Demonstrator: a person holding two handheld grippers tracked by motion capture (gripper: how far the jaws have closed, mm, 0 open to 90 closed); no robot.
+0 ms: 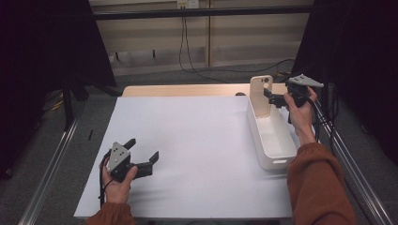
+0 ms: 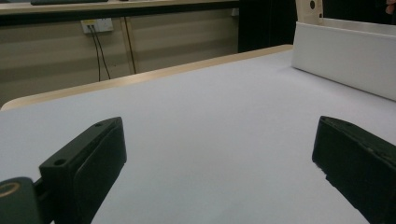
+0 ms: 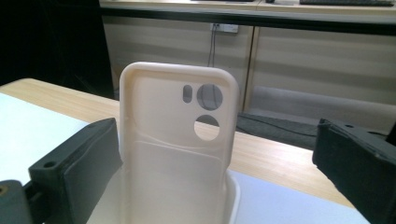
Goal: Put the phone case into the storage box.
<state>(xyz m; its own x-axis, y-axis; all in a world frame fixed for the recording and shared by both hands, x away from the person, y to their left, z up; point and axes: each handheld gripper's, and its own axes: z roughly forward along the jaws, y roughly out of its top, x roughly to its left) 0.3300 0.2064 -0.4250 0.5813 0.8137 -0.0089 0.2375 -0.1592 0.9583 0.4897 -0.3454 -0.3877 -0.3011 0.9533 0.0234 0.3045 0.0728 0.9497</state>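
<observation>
Jaws of the right gripper (image 1: 273,99) are standing wide apart around the cream phone case (image 3: 180,140) leaning upright in the white bin (image 1: 281,152), looking light, flexible, best pinched by its side edges.

The phone case (image 3: 177,149) looks like smooth cream plastic with a soft matt finish, standing in a white bin (image 1: 272,140) of smooth, faintly glossy plastic. The tabletop (image 1: 187,90) shows pale wood grain along its far edge, covered by a matt white sheet (image 1: 187,150) like paper. The fingers (image 3: 84,168) look like matt black plastic.
</observation>
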